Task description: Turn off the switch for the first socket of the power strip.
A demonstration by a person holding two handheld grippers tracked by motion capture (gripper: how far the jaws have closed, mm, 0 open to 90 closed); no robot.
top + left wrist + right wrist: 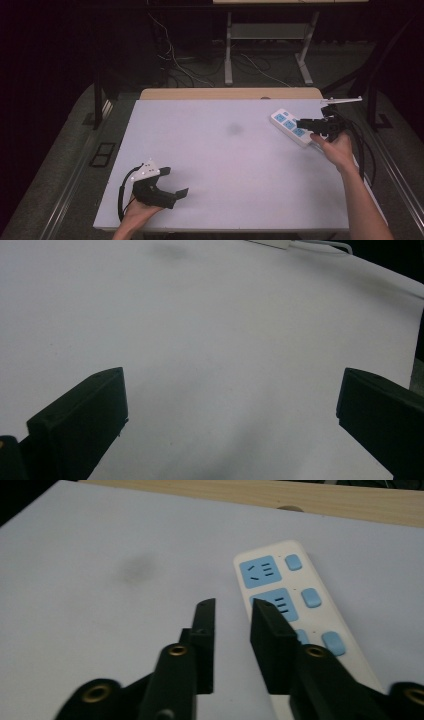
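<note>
A white power strip [290, 127] with blue sockets and switches lies at the table's far right. In the right gripper view the strip [280, 580] runs away from me beneath the jaws. My right gripper [301, 122] hovers over the strip's middle, its jaws a small gap apart with nothing between them [234, 611]. My left gripper [175, 182] rests near the front left edge, held by a hand. Its jaws stand wide apart over bare white table [230, 395], gripping nothing.
The white table [220, 165] has a faint grey smudge [234, 129] near its middle. A wooden strip [230, 93] borders the far edge. Black cables [362, 145] trail off the right side behind my right hand.
</note>
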